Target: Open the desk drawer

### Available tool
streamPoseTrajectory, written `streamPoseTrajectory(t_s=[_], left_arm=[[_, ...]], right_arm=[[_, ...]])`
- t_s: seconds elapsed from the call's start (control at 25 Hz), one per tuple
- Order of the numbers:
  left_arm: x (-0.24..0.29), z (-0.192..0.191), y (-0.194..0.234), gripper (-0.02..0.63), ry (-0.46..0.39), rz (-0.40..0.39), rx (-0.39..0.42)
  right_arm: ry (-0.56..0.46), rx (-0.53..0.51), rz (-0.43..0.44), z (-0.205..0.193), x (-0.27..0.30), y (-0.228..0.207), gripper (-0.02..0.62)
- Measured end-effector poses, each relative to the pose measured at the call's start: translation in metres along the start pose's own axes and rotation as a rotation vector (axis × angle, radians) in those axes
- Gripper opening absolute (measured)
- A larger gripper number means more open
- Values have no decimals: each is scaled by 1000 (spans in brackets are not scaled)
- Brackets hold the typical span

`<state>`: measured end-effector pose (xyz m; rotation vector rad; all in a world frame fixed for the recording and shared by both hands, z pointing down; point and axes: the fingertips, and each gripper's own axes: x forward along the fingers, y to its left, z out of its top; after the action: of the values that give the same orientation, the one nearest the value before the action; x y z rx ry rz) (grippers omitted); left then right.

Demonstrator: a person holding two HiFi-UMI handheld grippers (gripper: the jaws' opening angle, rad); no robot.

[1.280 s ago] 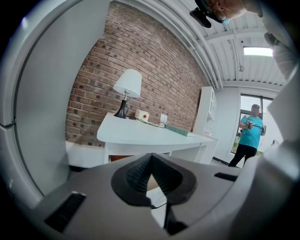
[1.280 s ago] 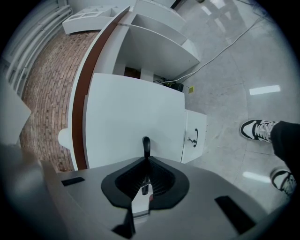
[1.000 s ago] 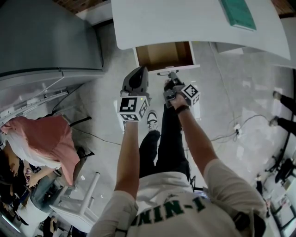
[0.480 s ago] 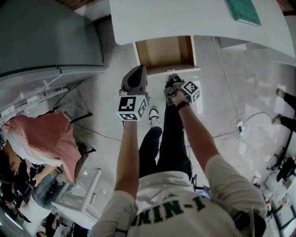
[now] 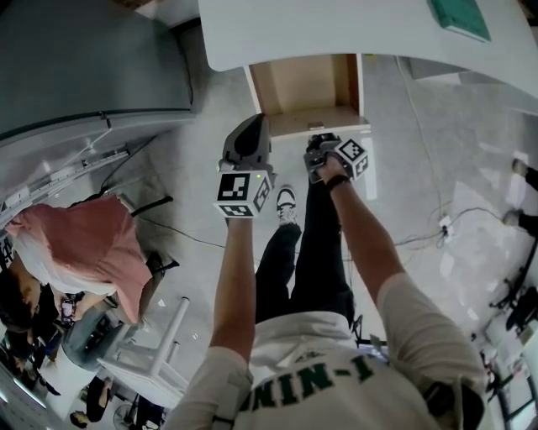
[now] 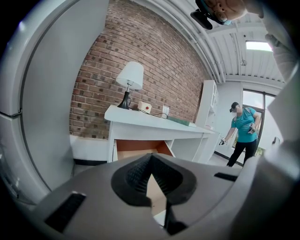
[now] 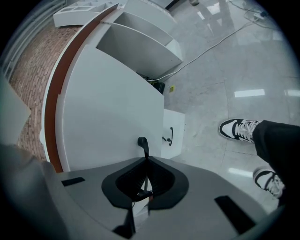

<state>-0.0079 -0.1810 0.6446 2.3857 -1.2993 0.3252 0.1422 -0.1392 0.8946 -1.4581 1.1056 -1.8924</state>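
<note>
Head view: drawer [image 5: 307,88] pulled out from under white bench [image 5: 336,25], upper mid frame; bare wood inside, white front. R tongs [image 5: 322,144] pinch its black handle [image 7: 142,143], just nipped tighter. L tongs [image 5: 250,126] pressed together, empty, just left of R.

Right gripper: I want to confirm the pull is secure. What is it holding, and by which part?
The right gripper is shut on the drawer handle, pinching its black bar partway along; one end sticks out past the jaws.
</note>
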Motion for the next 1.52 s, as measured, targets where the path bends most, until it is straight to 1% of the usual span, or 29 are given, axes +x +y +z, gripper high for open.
streamPoseTrajectory(t_s=[0.12,0.32,0.4,0.56,0.72,1.0,1.12,1.24,1.32,1.44,1.52], left_arm=[[-1,-2,2,0,3,4,2],[-4,-3,6,0,10,11,11],[-6,-3,2,0,16,11,12],[-9,2,-4,0,17,8,10],[-20,10,-10,0,28,21,9],[-52,44,-24,0,37,39,19],[-68,69,-28,0,32,47,32],[-86,99,-32,0,26,60,47],[-98,123,-32,0,3,68,69],[-115,161,-33,0,-53,82,111],[-130,178,-38,0,-79,86,129]], right_arm=[[-7,4,19,-1,0,0,9],[33,-47,34,-3,3,1,9],[50,-88,20,1,-3,-3,11],[71,-159,-49,11,-33,-12,11],[74,-275,-65,18,-76,0,11],[21,-565,-53,18,-151,85,11],[-4,-677,-24,11,-175,137,9],[-40,-789,-14,6,-200,187,9],[-83,-875,9,3,-215,225,9],[-170,-1029,51,-2,-235,286,9],[-219,-1112,57,-7,-256,313,9]])
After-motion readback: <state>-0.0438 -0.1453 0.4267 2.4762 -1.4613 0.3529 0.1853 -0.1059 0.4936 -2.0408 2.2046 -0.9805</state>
